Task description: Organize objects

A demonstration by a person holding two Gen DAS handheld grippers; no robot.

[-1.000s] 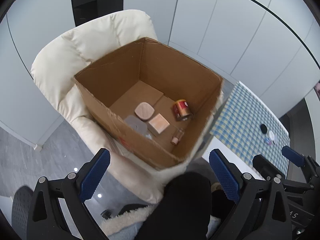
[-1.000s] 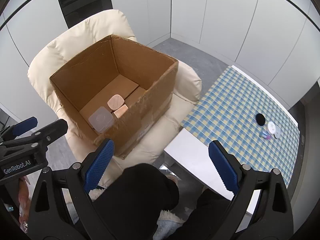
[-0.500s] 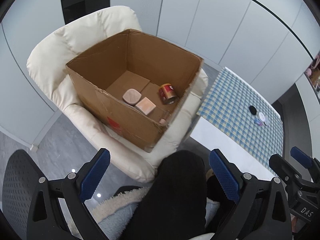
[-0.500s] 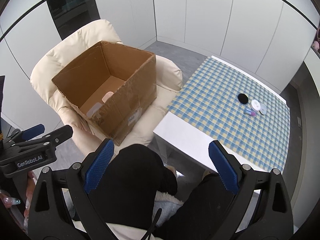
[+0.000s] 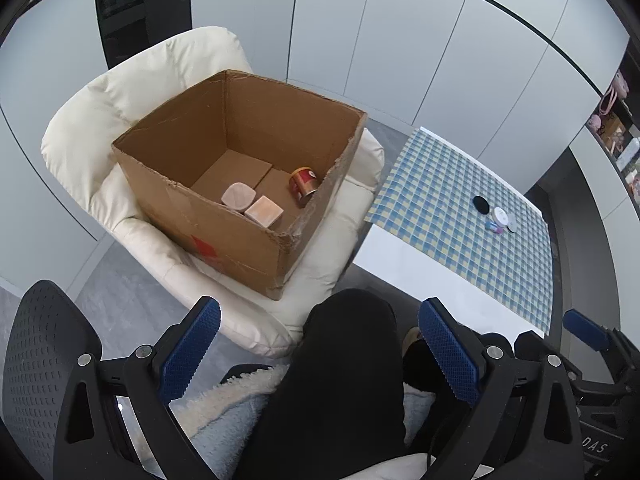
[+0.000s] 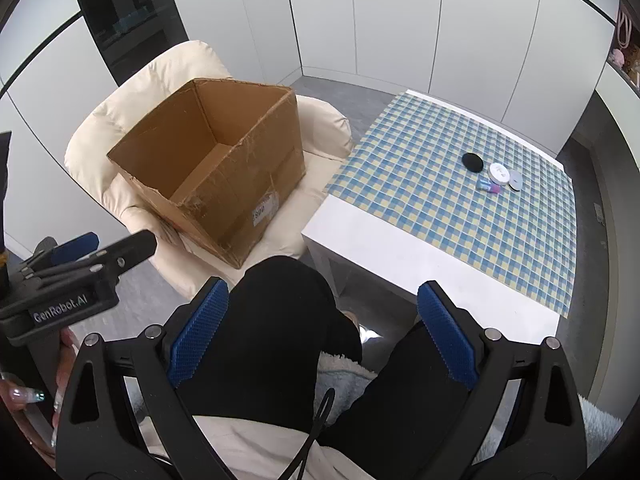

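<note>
Cardboard box (image 5: 224,216) sits open-topped on the cream armchair (image 5: 132,92), just beside the table, so drops from either side are easy; a red can (image 5: 303,189), a pinkish lidded tub (image 5: 239,197) and a tan block (image 5: 264,212) already lie on its floor. Remaining small items (image 6: 492,174), a black disc, white lids and a tiny vial, cluster on the checked tablecloth (image 6: 440,216), well apart from you. Your left gripper (image 5: 316,344) and right gripper (image 6: 320,330) hang over your lap, both spread wide, empty, angled down toward the box and the table.

Cardboard box (image 6: 224,184) on cream chair (image 6: 132,100), checked table (image 6: 460,200) beside
</note>
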